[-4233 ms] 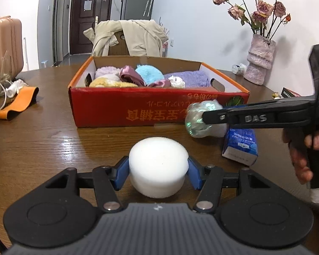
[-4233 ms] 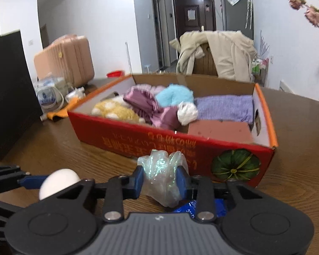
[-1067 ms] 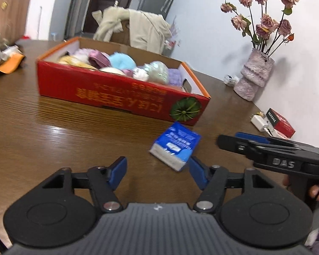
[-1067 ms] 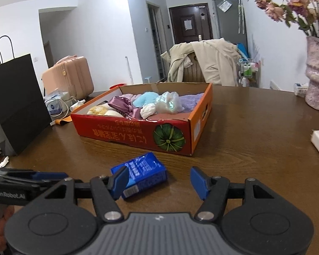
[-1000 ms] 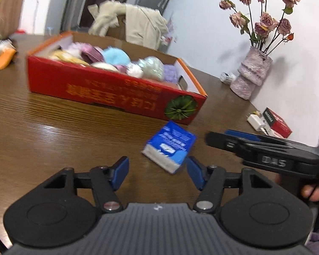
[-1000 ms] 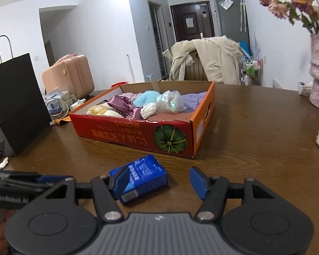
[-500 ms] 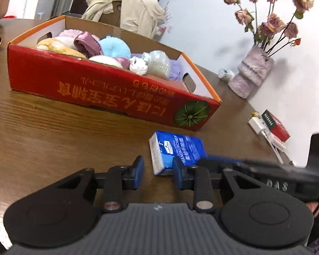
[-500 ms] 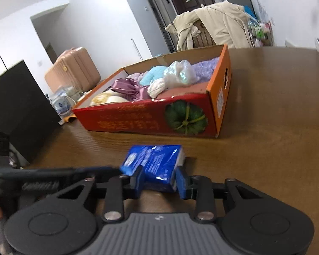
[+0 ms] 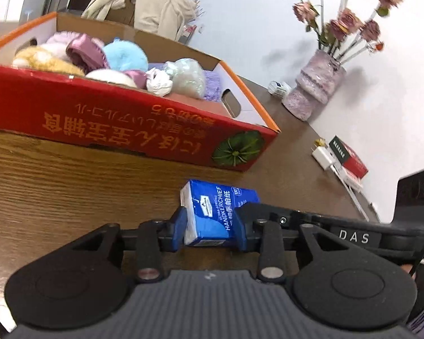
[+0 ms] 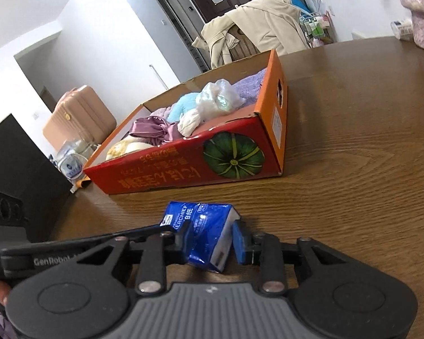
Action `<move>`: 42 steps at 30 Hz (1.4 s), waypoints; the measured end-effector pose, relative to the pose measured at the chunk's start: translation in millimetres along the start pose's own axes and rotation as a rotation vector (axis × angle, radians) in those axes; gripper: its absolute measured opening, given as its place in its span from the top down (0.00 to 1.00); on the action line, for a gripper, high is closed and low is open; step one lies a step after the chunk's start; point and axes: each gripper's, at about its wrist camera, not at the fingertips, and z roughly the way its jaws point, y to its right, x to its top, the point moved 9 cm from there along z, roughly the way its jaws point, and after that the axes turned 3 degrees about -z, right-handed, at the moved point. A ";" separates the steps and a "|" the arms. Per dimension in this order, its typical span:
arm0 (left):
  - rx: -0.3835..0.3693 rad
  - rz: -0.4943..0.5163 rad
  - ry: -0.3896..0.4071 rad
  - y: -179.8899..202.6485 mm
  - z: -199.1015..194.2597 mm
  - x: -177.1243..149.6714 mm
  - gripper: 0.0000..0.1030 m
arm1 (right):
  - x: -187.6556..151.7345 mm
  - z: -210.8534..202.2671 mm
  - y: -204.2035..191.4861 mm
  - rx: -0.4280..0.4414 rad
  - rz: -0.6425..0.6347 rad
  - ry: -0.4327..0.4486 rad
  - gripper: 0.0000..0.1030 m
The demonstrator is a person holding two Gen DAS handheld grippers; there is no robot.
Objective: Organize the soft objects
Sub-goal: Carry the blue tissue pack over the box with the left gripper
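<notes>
A blue tissue pack (image 9: 216, 212) lies on the wooden table in front of the red cardboard box (image 9: 121, 121). My left gripper (image 9: 210, 227) is shut on the pack's near end. My right gripper (image 10: 213, 243) comes from the other side and is shut on the same pack (image 10: 205, 231). The box (image 10: 183, 169) holds several soft things: a blue plush (image 9: 125, 55), purple satin cloth (image 9: 84, 50), a white sponge (image 9: 110, 77), an iridescent bag (image 9: 186, 80).
A vase of dried roses (image 9: 313, 93) stands at the table's far right. A white charger (image 9: 323, 158) and a red box (image 9: 350, 161) lie near the right edge. A black bag (image 10: 17, 175) and a pink suitcase (image 10: 79, 115) stand at the left.
Both grippers have let go of the sponge and the iridescent bag, which now lie in the box. Both have since moved in on the tissue pack and closed on it.
</notes>
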 end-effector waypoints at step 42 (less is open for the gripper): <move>0.022 0.112 0.203 24.3 -48.9 123.8 0.73 | 126.5 -26.9 -58.4 -0.016 -0.181 0.232 0.79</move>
